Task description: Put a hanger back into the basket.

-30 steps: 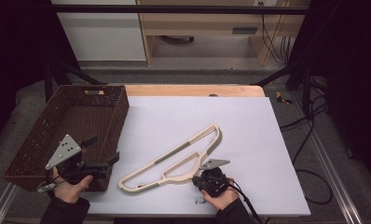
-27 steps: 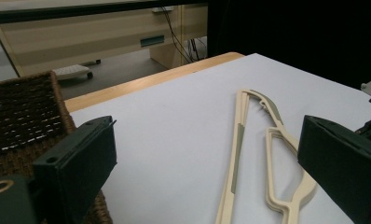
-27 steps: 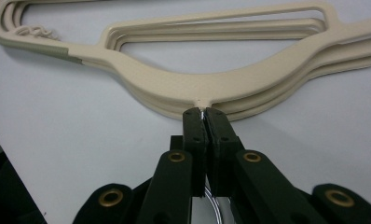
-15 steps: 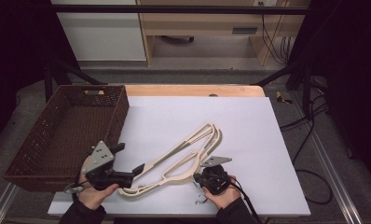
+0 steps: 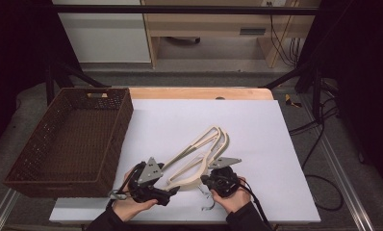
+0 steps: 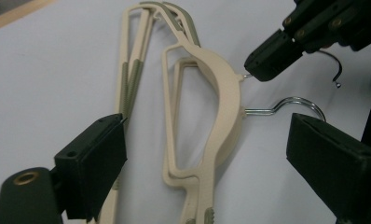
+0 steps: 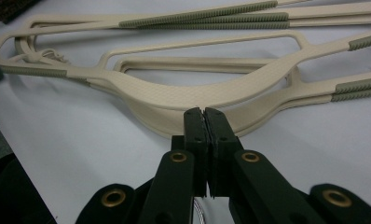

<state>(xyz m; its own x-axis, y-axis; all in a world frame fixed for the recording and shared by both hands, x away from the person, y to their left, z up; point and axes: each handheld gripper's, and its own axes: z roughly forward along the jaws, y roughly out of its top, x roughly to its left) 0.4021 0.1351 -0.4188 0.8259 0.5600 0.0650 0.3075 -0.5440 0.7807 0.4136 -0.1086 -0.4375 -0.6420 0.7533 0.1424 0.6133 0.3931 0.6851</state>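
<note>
On the white tabletop (image 5: 257, 130) lay two stacked cream hangers (image 5: 199, 159). The right hand-held gripper (image 7: 203, 114) was clenched on the upper hanger's metal hook (image 6: 249, 75). The left hand-held gripper (image 6: 207, 154), jaws apart and just closing, straddled the hangers without pressing them.

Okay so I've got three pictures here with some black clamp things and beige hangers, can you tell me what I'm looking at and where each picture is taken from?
A person sits at a white table and holds a two-jaw hand tool in each hand. One picture looks down from above the table. The other two come from small cameras riding on each tool, looking along its black jaws.

On the table lie two beige hangers, stacked, each with a metal hook. A brown basket stands at the left.

The right gripper is pinched shut at the neck of the top hanger, where its hook comes out. The left gripper has its jaws wide on either side of the hangers, just starting to close, not yet pressing on them.
</note>
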